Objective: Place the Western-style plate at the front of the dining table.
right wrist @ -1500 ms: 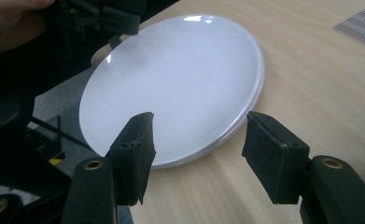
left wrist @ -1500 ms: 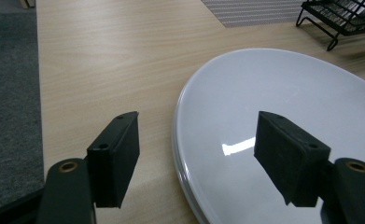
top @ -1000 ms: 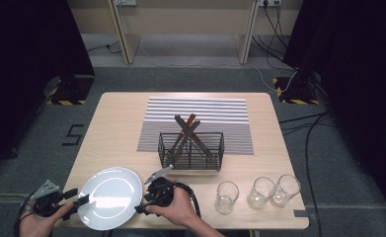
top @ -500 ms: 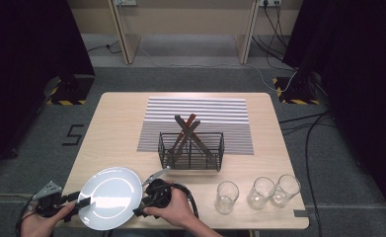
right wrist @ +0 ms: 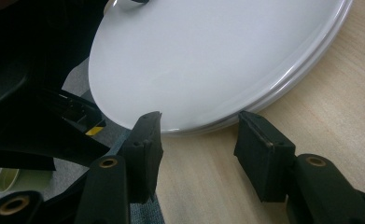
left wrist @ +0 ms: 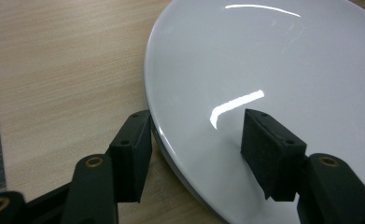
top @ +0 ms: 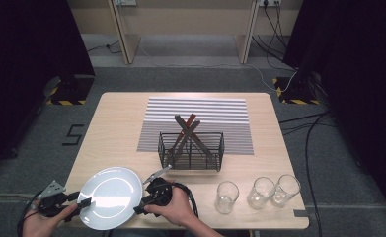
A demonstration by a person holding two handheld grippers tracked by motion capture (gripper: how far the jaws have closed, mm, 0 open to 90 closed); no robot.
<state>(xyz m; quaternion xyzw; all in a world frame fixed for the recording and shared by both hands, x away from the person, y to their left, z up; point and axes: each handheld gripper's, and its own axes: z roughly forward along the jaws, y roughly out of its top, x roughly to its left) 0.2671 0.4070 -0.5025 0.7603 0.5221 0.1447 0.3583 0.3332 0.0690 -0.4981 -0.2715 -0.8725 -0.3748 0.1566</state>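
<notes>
The near edge of the plate [top: 112, 197] hangs over the near-left edge of the bench [top: 121, 118], and both forearms are cut off at the bottom of the high view. The left gripper [left wrist: 196, 140] straddles the plate's left rim with its jaws spread — one jaw beneath, one above the white face, neither clearly pressing. The right gripper [right wrist: 196, 140] is also spread, just short of the plate's right rim; the hand [top: 178, 210] wraps around it. Farther off stands a wire basket [top: 191, 150] with crossed wooden pieces on a striped mat [top: 230, 111]; three glasses [top: 257, 191] stand to the right, well apart from the plate.
</notes>
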